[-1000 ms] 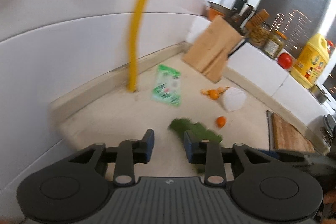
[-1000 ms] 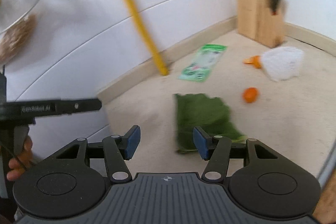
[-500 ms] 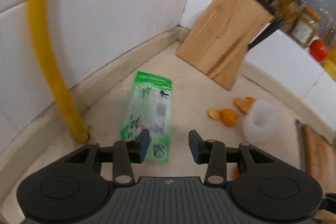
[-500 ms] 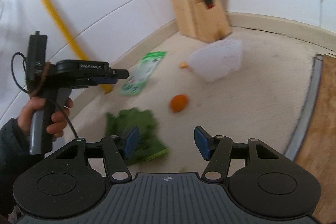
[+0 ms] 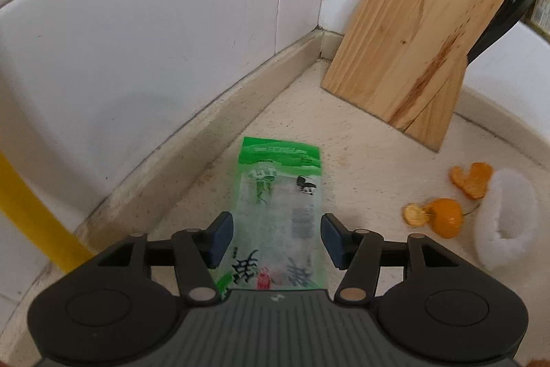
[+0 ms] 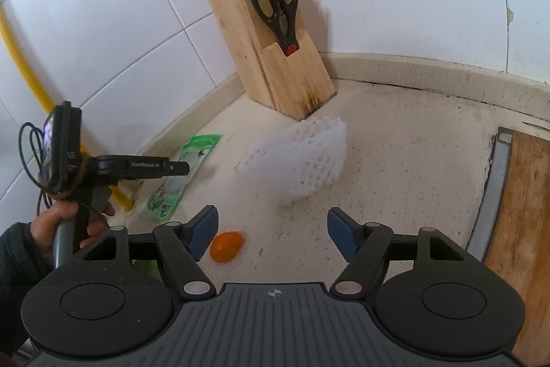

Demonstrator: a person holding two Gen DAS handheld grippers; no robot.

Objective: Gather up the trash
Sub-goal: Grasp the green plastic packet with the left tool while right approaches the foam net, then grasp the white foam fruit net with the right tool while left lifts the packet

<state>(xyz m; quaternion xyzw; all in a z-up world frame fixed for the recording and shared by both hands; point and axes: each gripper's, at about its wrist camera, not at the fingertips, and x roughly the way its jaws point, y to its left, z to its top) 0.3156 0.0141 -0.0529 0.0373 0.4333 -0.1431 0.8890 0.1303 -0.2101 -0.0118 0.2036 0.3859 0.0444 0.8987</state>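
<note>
Near the knife block (image 5: 416, 33), the left gripper (image 5: 276, 238) hangs over the green wrapper (image 5: 280, 195), jaws opening astride it, not pinching. The right gripper (image 6: 271, 234), jaws opening and empty, faces the foam net (image 6: 299, 160). Next, I judge: lower, close.

The left gripper (image 5: 276, 238) points steeply downward, its jaws opening, with the blue pads (image 5: 220, 238) standing apart on either side of a green plastic wrapper (image 5: 280, 195) that lies on the counter (image 5: 371, 167); the pads do not press on it. In the right wrist view, a person's left hand (image 6: 67, 224) grips this tool's upright handle, and a dark sleeve (image 6: 17, 260) covers the wrist. The right gripper (image 6: 271, 234) also tilts downward, its jaws opening wide, and nothing lies between its blue pads (image 6: 340, 238). The hand holding the right gripper is out of sight.
</note>
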